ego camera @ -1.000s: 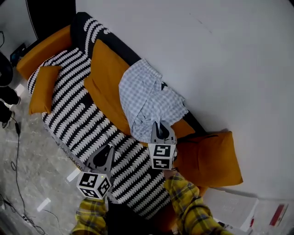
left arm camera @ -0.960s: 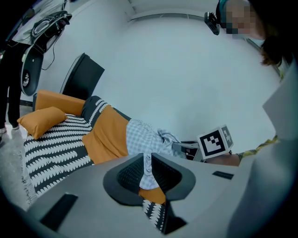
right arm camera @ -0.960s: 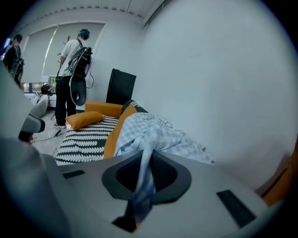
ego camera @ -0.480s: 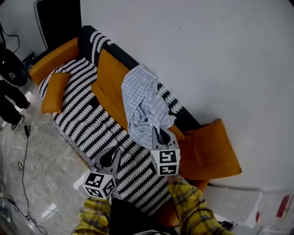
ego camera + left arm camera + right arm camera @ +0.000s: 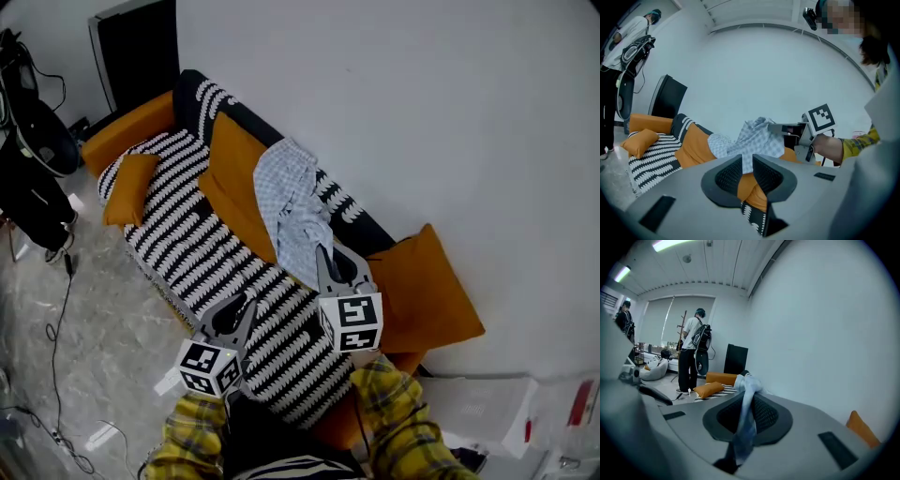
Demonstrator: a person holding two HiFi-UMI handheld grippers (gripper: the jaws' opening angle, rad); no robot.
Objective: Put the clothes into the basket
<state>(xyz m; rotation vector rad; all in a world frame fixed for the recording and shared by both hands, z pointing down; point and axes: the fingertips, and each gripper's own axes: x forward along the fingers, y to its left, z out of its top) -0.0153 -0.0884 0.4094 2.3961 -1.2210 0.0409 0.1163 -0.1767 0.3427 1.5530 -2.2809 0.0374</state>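
A blue-and-white checked garment lies over the orange back cushion of a black-and-white striped sofa. My right gripper is shut on the garment's near end, and the cloth is drawn into a narrow strip towards it. In the right gripper view the cloth runs between the jaws of the right gripper and hangs below them. My left gripper hovers over the sofa seat, left of the right one. The left gripper has its jaws a little apart with nothing between them; the garment shows beyond. No basket is in view.
Loose orange cushions lie at the sofa's left end and right end. A black panel stands against the wall past the sofa. A person stands on the floor near it. Cables trail over the grey floor.
Both grippers have risen. The right one has lifted the garment's near end, so the spread cloth is now pulled into a narrow strip. The left gripper stays empty.
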